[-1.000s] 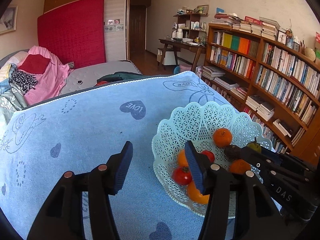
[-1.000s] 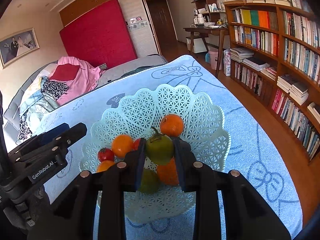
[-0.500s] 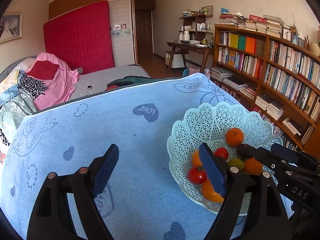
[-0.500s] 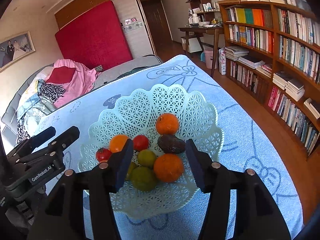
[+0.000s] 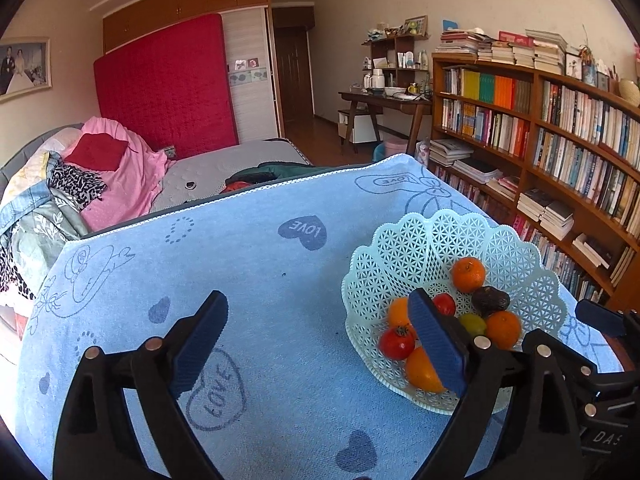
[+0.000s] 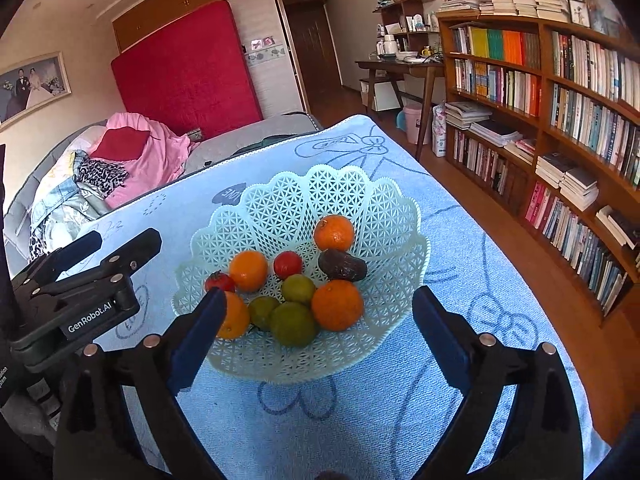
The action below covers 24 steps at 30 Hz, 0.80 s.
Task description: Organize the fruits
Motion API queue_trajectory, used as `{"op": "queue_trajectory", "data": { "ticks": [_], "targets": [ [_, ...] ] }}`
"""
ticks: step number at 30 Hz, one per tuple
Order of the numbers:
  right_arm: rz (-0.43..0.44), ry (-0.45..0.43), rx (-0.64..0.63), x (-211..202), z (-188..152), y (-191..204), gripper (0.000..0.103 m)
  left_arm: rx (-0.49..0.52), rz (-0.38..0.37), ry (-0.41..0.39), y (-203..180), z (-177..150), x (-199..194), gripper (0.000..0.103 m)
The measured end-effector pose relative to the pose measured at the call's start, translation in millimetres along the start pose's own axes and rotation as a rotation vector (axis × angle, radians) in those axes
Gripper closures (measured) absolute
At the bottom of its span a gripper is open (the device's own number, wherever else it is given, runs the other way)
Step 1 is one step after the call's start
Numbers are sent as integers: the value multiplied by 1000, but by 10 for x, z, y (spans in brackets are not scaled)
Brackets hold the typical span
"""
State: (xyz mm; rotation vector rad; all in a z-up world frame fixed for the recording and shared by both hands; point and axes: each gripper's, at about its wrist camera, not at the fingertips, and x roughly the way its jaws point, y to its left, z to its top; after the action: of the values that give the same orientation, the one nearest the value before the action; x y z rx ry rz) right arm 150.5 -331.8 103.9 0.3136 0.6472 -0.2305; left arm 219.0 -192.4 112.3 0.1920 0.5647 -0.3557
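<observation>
A pale green lattice basket stands on a table under a blue cloth. In it lie several oranges, two tomatoes, green citrus fruits and a dark avocado. My right gripper hovers over the basket's near rim, its jaws still opening with nothing pressed between them. My left gripper hangs over the bare cloth left of the basket, jaws also opening and empty. In the right wrist view the left gripper shows at the left edge.
The table ends at the far edge and the right side. Beyond lie a bed with piled clothes, a wooden desk and long bookshelves along the right wall. A wooden floor runs beside the table.
The right gripper let go of a green fruit into the basket, opened wide and pulled back. The left gripper's jaws widened and it shifted slightly left of the basket.
</observation>
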Motion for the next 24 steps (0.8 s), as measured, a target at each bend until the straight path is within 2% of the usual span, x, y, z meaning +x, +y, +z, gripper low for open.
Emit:
{"op": "queue_trajectory", "data": {
  "ticks": [9, 24],
  "targets": [
    [-2, 27, -17, -76, -107, 79, 7, 8, 6, -9, 10, -53, -157, 12],
    [-39, 4, -101, -222, -172, 282, 4, 20, 12, -41, 35, -168, -363, 12]
  ]
}}
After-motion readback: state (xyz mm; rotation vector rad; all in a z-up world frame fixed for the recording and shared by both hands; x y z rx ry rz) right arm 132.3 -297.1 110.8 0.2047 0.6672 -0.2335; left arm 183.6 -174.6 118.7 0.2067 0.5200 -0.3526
